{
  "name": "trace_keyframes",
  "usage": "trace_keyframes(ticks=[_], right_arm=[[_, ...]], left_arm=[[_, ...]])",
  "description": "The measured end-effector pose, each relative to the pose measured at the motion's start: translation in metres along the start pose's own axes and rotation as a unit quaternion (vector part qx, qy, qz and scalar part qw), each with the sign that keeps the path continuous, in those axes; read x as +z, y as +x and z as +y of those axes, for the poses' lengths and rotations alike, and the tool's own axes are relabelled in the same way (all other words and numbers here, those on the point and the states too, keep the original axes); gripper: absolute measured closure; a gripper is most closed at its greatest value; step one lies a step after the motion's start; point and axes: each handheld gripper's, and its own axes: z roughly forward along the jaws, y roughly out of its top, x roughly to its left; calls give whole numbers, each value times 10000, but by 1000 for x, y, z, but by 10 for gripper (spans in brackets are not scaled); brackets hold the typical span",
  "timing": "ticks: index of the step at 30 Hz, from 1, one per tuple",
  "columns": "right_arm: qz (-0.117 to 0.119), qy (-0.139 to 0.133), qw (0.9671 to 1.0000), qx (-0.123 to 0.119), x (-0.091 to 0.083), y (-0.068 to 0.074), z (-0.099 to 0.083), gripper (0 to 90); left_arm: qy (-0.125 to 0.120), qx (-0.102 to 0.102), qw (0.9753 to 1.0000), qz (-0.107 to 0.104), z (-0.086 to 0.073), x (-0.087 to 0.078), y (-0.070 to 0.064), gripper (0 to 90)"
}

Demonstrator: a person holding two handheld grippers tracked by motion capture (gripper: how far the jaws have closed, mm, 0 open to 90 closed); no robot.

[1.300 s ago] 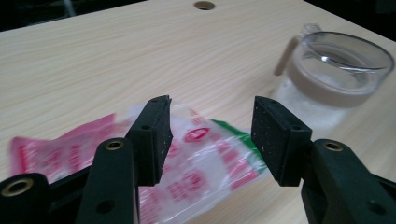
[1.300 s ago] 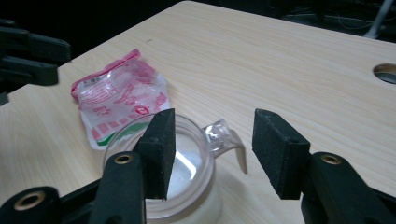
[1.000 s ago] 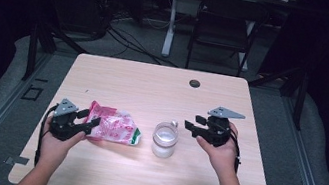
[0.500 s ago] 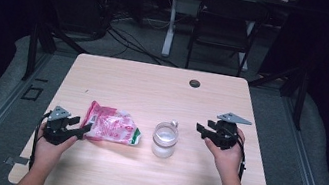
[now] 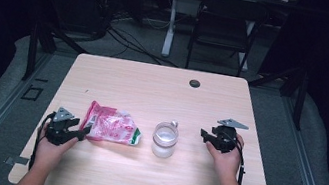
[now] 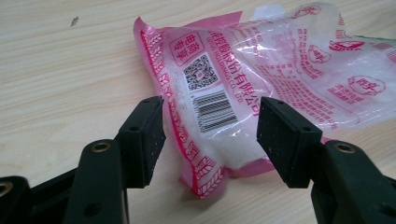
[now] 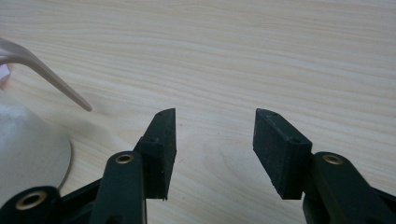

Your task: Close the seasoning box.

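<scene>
The left tool (image 6: 210,135) gapes wide at the pink bag's (image 6: 261,79) near end on the tabletop (image 5: 163,87); the right tool (image 7: 212,149), also wide, waits beside the cup (image 5: 164,139). Next: close on the bag.

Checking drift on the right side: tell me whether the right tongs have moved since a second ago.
Yes. The right tongs have come down toward the table's near edge, ending level with the clear cup and apart from it.

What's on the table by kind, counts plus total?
Pink and clear plastic bag: 1
Clear jar: 1
Small dark round disc: 1
Handheld grippers: 2, left gripper, right gripper, both open
Total: 5
</scene>
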Motion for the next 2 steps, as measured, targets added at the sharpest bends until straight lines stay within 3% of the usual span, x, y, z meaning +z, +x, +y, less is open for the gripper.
trace_keyframes(ticks=[2], right_arm=[[-44,-11,10000,-77,0,2,0,491]], left_arm=[[-41,-49,10000,-69,1,0,0,414]])
